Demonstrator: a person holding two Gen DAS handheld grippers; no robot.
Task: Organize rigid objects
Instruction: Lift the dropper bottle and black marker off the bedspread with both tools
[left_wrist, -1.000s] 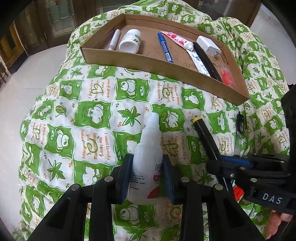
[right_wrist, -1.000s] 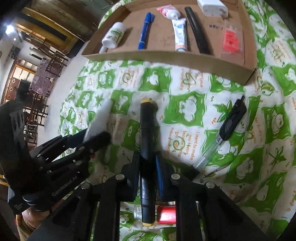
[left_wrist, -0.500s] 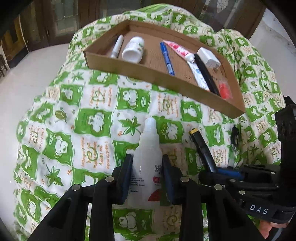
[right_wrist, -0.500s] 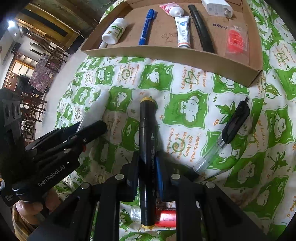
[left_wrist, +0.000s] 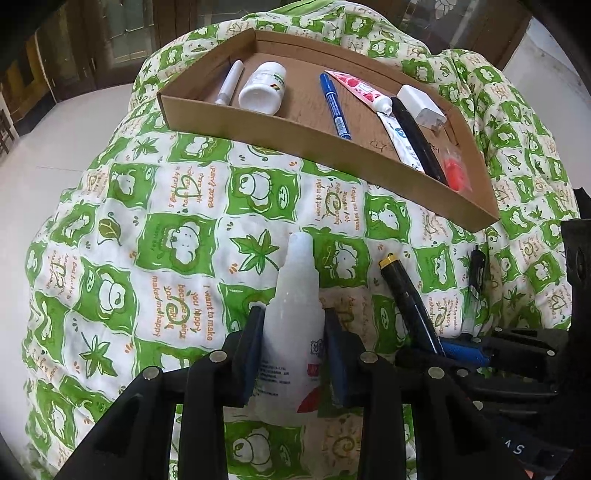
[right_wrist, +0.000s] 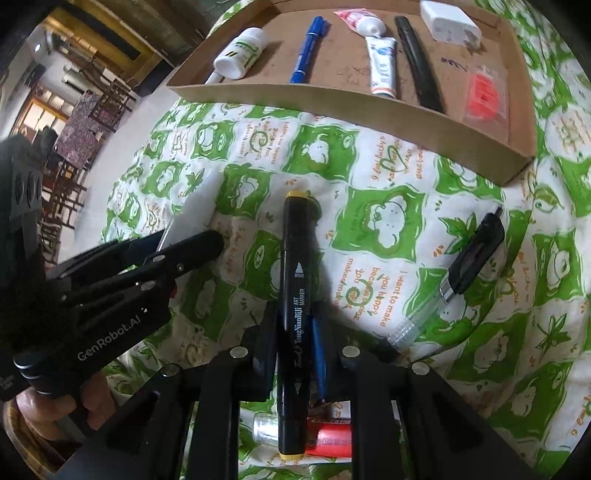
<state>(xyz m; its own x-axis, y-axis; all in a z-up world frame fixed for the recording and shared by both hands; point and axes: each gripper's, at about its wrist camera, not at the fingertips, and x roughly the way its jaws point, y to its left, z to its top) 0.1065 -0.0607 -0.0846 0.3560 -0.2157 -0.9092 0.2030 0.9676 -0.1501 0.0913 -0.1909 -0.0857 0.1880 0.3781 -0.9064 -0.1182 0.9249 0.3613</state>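
**Both hands full over the green quilt**

So my left hand-held gripper (left_wrist: 293, 354) is clamped on a white squeeze bottle (left_wrist: 295, 321), pads pressed on both sides of its body, nozzle pointing away from me toward the cardboard tray (left_wrist: 332, 155). My right hand-held gripper (right_wrist: 291, 343) is clenched around a black art marker (right_wrist: 293, 306) with yellow end caps, gripped around the middle so it sticks out front and back. Both are just above the green-and-white quilt (left_wrist: 166, 236), side by side and close together.

The tray sits farther up the quilt and has a white pill bottle (left_wrist: 263, 86), a blue pen (left_wrist: 335, 105), a couple of tubes, a long black thing, a white charger (left_wrist: 421, 105) and a little red packet (right_wrist: 484, 96) in it.

Loose on the quilt to my right there's a clear pen with a black cap (right_wrist: 458, 273), and under the marker's back end a small vial with a red label (right_wrist: 325, 435).
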